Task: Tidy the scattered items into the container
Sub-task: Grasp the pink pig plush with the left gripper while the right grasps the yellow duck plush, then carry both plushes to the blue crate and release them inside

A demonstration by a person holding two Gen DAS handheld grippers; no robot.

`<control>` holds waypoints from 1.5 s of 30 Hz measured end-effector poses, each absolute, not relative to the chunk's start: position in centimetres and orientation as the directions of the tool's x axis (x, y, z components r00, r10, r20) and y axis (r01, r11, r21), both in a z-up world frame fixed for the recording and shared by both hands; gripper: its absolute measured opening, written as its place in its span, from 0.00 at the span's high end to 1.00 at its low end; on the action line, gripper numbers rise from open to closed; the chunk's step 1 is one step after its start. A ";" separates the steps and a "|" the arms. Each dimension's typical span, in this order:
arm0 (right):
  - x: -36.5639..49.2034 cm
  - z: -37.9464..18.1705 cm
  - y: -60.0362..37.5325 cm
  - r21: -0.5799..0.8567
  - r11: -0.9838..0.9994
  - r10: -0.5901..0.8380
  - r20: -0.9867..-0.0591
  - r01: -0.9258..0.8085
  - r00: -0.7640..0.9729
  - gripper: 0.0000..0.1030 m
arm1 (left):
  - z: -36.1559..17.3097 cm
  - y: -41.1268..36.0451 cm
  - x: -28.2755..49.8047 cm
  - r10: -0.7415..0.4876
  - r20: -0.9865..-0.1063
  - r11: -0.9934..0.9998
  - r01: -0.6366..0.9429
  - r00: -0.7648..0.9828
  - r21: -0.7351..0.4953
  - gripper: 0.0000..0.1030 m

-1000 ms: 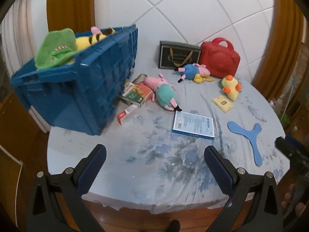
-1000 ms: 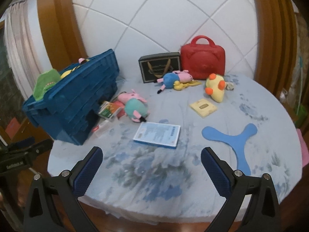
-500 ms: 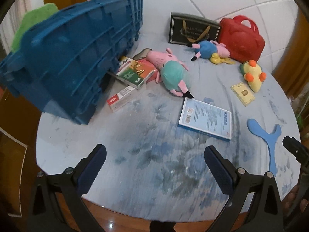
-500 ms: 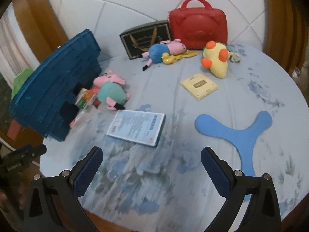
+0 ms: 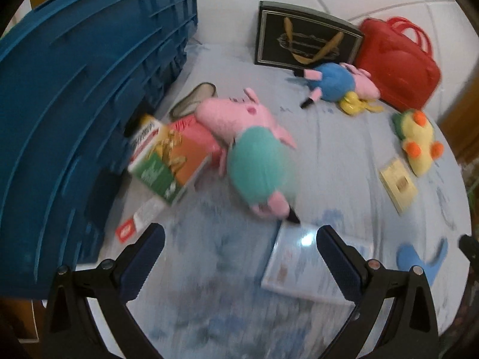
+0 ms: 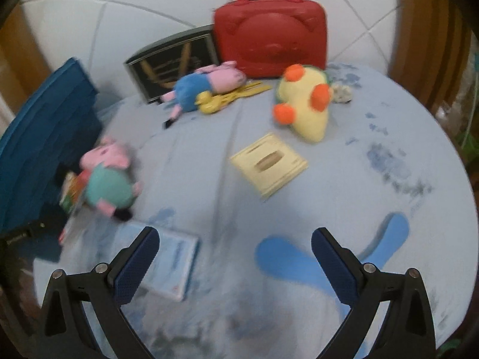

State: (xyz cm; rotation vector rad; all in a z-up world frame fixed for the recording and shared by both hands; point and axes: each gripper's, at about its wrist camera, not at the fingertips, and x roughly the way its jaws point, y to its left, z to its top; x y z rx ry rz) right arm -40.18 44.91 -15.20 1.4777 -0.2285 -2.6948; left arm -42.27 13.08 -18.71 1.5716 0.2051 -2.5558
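A: What sits farthest left on the table?

B: The blue plastic crate, tilted, its ribbed wall filling the left of the left wrist view. Its inside is hidden from both cameras.

A: And right beside it?

B: A green and orange carton leans at the foot of the crate, with a small red and white box on the cloth just nearer. Touching the carton's right side lies the pink pig plush in a teal dress, head toward the far side, feet toward the near side.

A: The near middle?

B: A flat light blue booklet lies just past the pig's feet. The left gripper hovers above the floral tablecloth, jaws spread wide, nothing between them; its right finger overlaps the booklet in the picture.

A: Farther back?

B: A black gift bag with gold ribbon handles stands against the tiled wall, and the red handbag stands to its right. In front of them lies a pig plush in a blue shirt, with a small yellow duck toy against it.

A: And the right side?

B: A yellow plush with orange knobs, a cream flat box nearer than it, and the blue three-armed boomerang at the near right. The right gripper hangs over the boomerang, jaws wide apart and empty.
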 end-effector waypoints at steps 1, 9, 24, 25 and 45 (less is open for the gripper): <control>-41.3 -15.1 45.8 0.140 -0.990 -0.099 -0.835 -0.033 -0.542 0.00 | -19.0 13.1 -43.1 -0.046 -0.894 -0.979 0.197 -0.445 -0.047 0.00; -50.7 -14.9 51.6 0.087 -0.993 -0.031 -0.837 -0.078 -0.547 0.00 | -21.0 14.1 -49.4 -0.113 -0.910 -0.962 0.274 -0.400 -0.001 0.00; -68.9 -23.1 55.9 0.012 -0.994 0.034 -0.909 -0.107 -0.416 0.00 | -28.7 14.6 -58.3 -0.206 -0.948 -0.945 0.301 -0.243 0.128 0.00; -69.4 -24.0 55.9 0.004 -0.994 0.040 -0.917 -0.110 -0.398 0.00 | -29.1 14.5 -58.5 -0.201 -0.951 -0.945 0.303 -0.236 0.124 0.00; -66.2 -26.1 55.7 0.148 -0.986 -0.108 -0.919 -0.077 -0.380 0.32 | -26.7 15.3 -56.1 -0.114 -0.931 -0.962 0.272 -0.347 0.016 0.32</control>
